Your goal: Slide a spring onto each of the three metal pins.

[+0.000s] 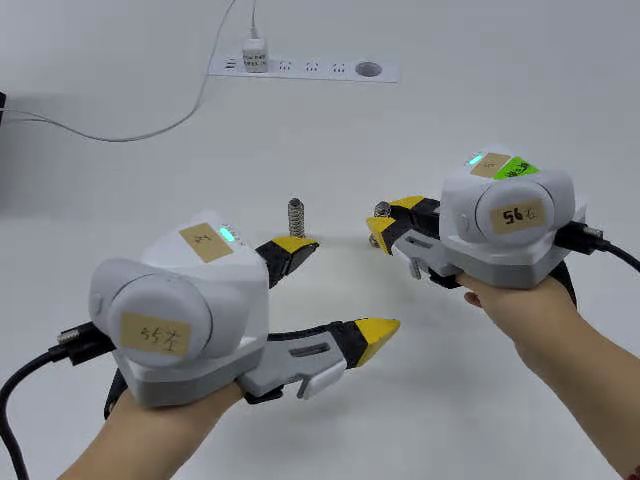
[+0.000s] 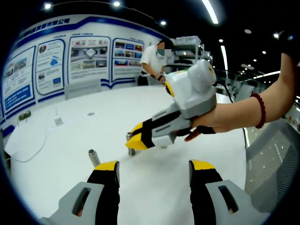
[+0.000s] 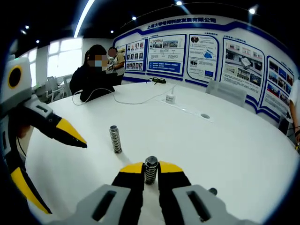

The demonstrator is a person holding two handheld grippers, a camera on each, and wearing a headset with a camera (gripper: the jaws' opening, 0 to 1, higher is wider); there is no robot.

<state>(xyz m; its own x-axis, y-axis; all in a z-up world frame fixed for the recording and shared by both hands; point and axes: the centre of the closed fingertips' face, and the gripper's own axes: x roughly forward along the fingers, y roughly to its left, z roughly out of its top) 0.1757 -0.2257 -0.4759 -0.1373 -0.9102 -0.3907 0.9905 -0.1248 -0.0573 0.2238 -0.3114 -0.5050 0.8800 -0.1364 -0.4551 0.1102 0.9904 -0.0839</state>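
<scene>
Coiled grey metal spring (image 3: pixel 150 172) upright between yellow tips of right tool (image 3: pixel 150 168), clamped on it, low over white bench (image 1: pixel 450 120); whether over its pin yet, cannot tell. Second coiled spring (image 3: pixel 115 138) standing alone just beyond, upright, likely seated on a pin: one done. Small dark stub (image 3: pixel 213 191) off to the side, probably the third pin, bare. Left tool (image 2: pixel 154 165) with jaws wide apart, holding nothing, near the standing spring. Judged roughly midway: second in hand, third left.

Showroom / demo hall.
Blue-trimmed info boards (image 3: pixel 206 49) on curved wall (image 3: pixel 180 29), big white table (image 3: pixel 243 145), power strip (image 1: pixel 320 70), ceiling spotlights (image 3: pixel 178 3).
</scene>
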